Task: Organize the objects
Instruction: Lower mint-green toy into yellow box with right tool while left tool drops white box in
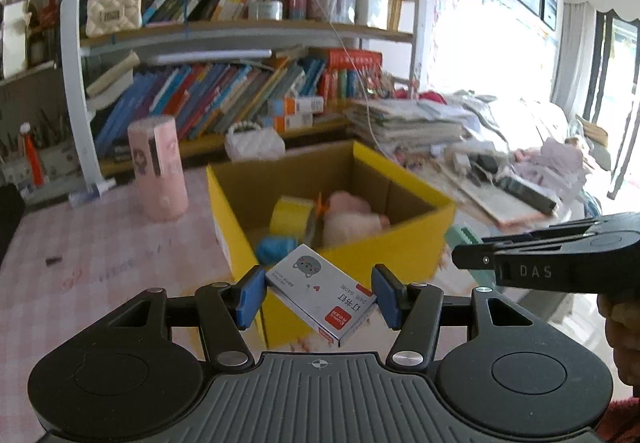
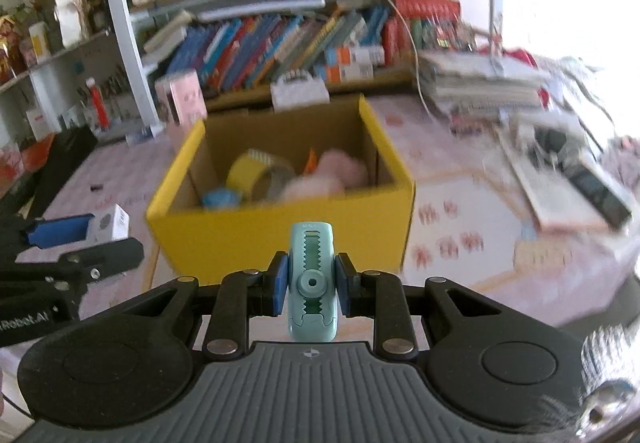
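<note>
**Staples and eraser held short of the yellow box**

Staple box [image 1: 322, 293], white with a cat drawing, sits tilted between the blue pads of the left gripper [image 1: 318, 295], which is clenched on its two ends, just before the near corner of the yellow box [image 1: 400, 247]. The right gripper [image 2: 311, 285] is closed on a teal eraser [image 2: 312, 283], held upright by its sides, its top facing the near wall of the same box. Both items are held off the pink checked tablecloth [image 1: 100, 243], presumably so they can be dropped in from above. Inside already lie a yellow tape roll [image 2: 256, 171], a pink plush toy [image 2: 332, 175] and something blue [image 2: 220, 199]. Neither item appears to be over the opening yet.
</note>
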Demonstrator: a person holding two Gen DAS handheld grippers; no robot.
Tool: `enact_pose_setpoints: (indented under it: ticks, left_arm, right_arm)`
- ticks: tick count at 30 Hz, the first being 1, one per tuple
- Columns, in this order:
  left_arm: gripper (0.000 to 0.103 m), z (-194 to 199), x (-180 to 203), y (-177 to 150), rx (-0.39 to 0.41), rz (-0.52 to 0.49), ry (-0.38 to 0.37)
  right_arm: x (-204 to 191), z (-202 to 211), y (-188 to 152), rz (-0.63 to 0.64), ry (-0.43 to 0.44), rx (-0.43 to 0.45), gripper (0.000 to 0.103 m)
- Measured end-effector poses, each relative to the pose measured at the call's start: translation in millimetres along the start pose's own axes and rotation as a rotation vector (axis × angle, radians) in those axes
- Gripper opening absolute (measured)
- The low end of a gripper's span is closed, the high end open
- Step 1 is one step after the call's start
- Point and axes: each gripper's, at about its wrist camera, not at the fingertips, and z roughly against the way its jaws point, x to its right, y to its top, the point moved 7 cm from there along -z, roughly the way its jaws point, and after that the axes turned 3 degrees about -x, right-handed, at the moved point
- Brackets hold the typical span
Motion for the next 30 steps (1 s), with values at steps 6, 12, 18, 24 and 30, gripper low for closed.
enact_pose_setpoints:
  ticks: [6, 12, 18, 24, 30]
  left_arm:
    - [0.057, -35, 1, 30, 0.031, 0.008, 0.057]
    - [0.057, -78, -3, 43, -0.006, 0.043, 0.133]
    - [0.057, -115, -4, 41, -0.083, 0.037, 0.184]
    - [0.057, -131, -4, 29, -0.149, 0.043, 0.215]
    - [0.058, -133, -2, 24, -0.168, 0.039, 0.238]
  right_arm:
    - [8, -29, 51, 0.048, 0.057, 0.058, 0.023]
    - [12, -76, 83, 0.089, 0.117, 0.033, 0.023]
    - [8, -113, 94, 0.109, 0.178, -0.020, 0.023]
    - [1, -140, 92, 0.132, 0.229, -0.088, 0.023]
    - [-3, -156, 84, 0.153, 0.258, -0.144, 0.023]
